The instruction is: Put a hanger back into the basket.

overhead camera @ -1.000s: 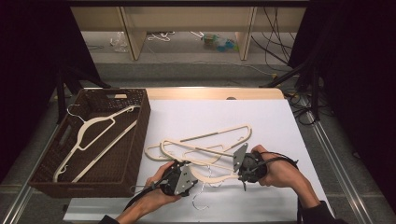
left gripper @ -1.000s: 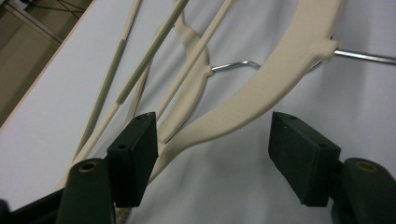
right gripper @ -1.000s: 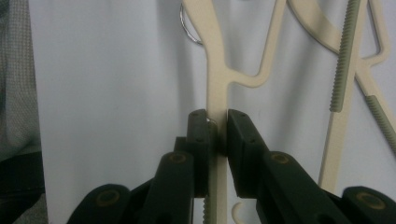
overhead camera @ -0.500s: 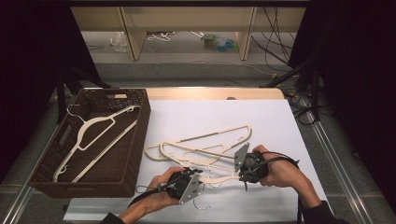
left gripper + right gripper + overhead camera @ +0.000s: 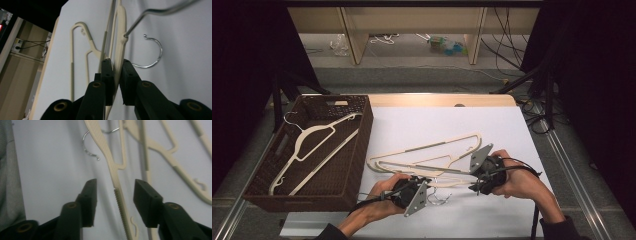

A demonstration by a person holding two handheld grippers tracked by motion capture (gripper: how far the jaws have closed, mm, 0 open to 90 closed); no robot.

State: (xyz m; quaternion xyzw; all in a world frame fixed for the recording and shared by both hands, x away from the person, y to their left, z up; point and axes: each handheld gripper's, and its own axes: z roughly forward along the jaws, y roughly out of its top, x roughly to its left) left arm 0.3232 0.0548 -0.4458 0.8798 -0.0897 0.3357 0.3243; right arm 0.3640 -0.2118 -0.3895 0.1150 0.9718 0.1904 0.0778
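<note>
Pinching cream hanger between left jaws, right jaws straddling it

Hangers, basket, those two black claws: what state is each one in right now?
Left gripper: shut on a cream hanger.
Right gripper: open, jaws either side of a hanger arm, not touching.
Hangers on the white table: lying overlapped.
Basket: holds one hanger, lying flat.

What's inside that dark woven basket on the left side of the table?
One cream plastic hanger with a metal hook lies flat inside the brown wicker basket, across its bottom. Nothing else shows in there, though the near wall hides a strip of the floor.
</note>
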